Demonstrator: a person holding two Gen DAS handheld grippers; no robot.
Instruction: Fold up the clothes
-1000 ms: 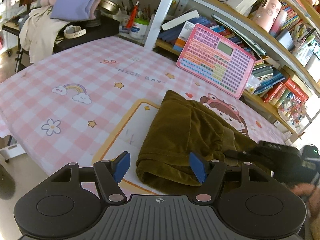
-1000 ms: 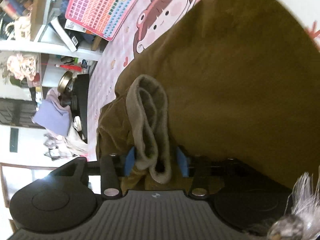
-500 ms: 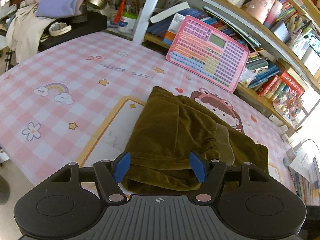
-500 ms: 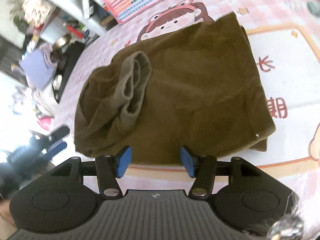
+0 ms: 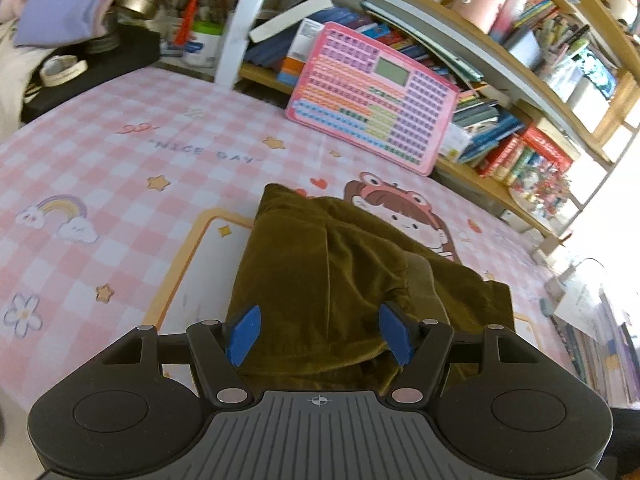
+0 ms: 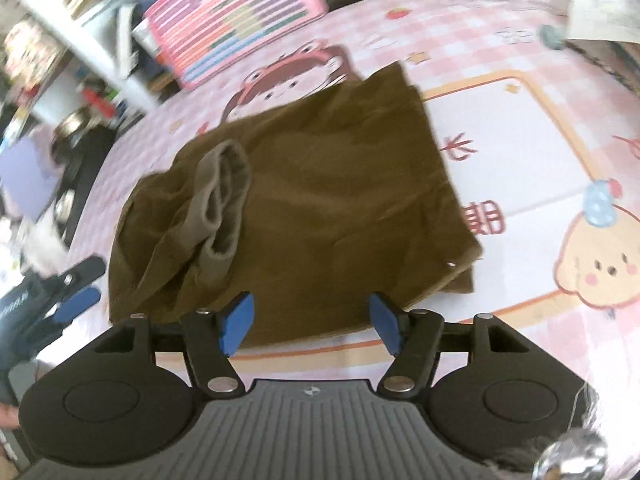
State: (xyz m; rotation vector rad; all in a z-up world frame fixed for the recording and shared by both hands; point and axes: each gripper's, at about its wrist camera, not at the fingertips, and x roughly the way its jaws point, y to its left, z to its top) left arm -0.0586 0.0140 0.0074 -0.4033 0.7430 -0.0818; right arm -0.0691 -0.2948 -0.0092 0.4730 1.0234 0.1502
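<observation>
An olive-brown velvety garment point(image 5: 320, 272) lies folded on the pink checked table cover point(image 5: 100, 152). Its grey-brown ribbed waistband point(image 6: 220, 200) lies bunched on top near one end. It also shows in the right wrist view point(image 6: 340, 200) as a rough rectangle. My left gripper point(image 5: 320, 336) is open and empty, hovering just above the garment's near edge. My right gripper point(image 6: 310, 324) is open and empty, above the garment's near edge from the other side. The left gripper's blue fingertips point(image 6: 76, 304) show at the left of the right wrist view.
A pink toy keyboard tablet point(image 5: 372, 96) leans against a bookshelf point(image 5: 520, 80) behind the table. A black side table point(image 5: 88, 64) with a tin, tape and folded lilac cloth point(image 5: 64, 0) stands at the back left. Papers point(image 6: 596, 12) lie at the far right.
My right gripper has let go of the waistband, opened and pulled back from the garment. My left gripper has moved closer over the garment's near edge. The garment now lies flat.
</observation>
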